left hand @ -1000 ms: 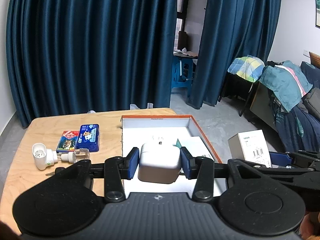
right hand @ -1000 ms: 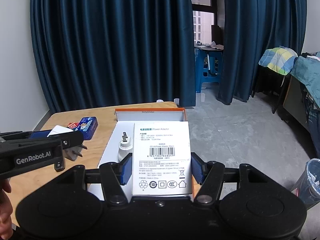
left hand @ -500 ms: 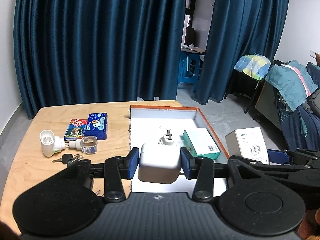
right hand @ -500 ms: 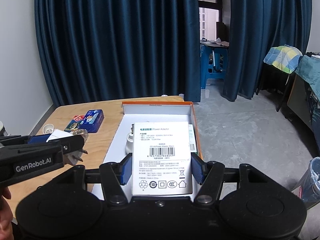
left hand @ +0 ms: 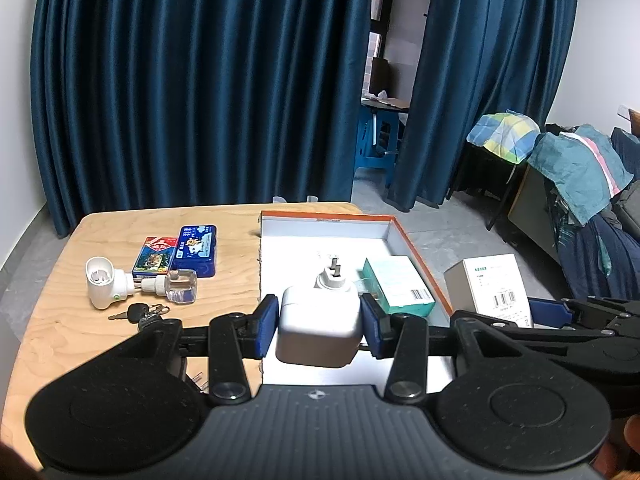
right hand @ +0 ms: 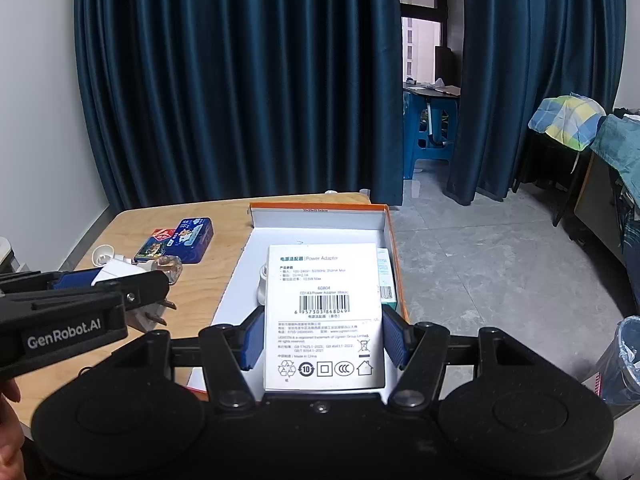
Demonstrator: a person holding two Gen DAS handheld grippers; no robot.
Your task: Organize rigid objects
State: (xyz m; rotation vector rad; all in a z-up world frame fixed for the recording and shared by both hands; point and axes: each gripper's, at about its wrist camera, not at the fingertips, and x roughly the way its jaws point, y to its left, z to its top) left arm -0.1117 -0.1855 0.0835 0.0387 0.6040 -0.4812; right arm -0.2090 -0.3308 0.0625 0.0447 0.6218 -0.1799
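Note:
My left gripper (left hand: 319, 326) is shut on a white power adapter (left hand: 319, 330) and holds it above the near end of the orange-rimmed white tray box (left hand: 414, 246). My right gripper (right hand: 323, 338) is shut on a white power adapter box (right hand: 323, 312) with a barcode, also above the tray (right hand: 390, 240). In the tray lie a white plug (left hand: 334, 280) and a teal box (left hand: 398, 286). On the wooden table (left hand: 72, 344) left of the tray lie a blue tin (left hand: 196, 246), a small card pack (left hand: 156, 254), a white plug-in vaporizer with bottle (left hand: 140, 286) and keys (left hand: 138, 314).
Dark blue curtains (left hand: 200, 80) hang behind the table. The floor to the right holds a blue stool (right hand: 428, 136), furniture draped with clothes (left hand: 576, 168) and a bin with a plastic liner (right hand: 624, 356). The left gripper's body (right hand: 60, 316) shows at the left of the right wrist view.
Both grippers have pulled back and risen from the tray with their loads still held. More of the table and tray now shows; keys came into view.

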